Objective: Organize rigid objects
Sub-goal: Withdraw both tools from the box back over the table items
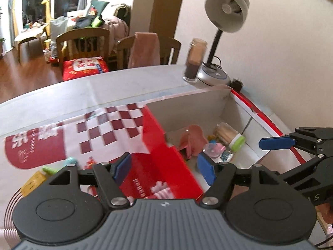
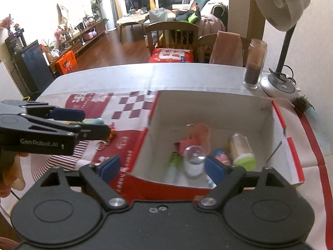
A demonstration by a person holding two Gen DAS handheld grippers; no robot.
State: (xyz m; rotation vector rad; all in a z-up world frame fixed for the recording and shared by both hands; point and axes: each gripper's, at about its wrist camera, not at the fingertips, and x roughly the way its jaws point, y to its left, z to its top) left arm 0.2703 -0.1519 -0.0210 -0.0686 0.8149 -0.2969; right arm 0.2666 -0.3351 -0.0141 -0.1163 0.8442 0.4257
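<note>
An open red-and-white cardboard box [image 2: 210, 102] [image 1: 193, 102] stands on the table. Inside lie a pink item [image 2: 197, 133], a clear dome-topped bottle [image 2: 194, 160], a jar with a green lid [image 2: 242, 150] [image 1: 230, 136] and a small green item [image 2: 174, 158]. My right gripper [image 2: 162, 168] is open and empty over the box's near wall. My left gripper [image 1: 164, 168] is open and empty over the box's left flap. A teal item [image 2: 94, 121] [image 1: 69, 161], a small keyring toy [image 2: 105, 140] and a yellow item [image 1: 33, 182] lie left of the box.
A desk lamp [image 2: 281, 20] [image 1: 225, 14] and a tall glass jar [image 2: 255, 62] [image 1: 194, 59] stand at the table's far right by the wall. A black plug [image 2: 302, 104] lies near them. Wooden chairs [image 2: 172, 35] stand beyond the far edge. A striped round mat [image 2: 60, 160] lies front left.
</note>
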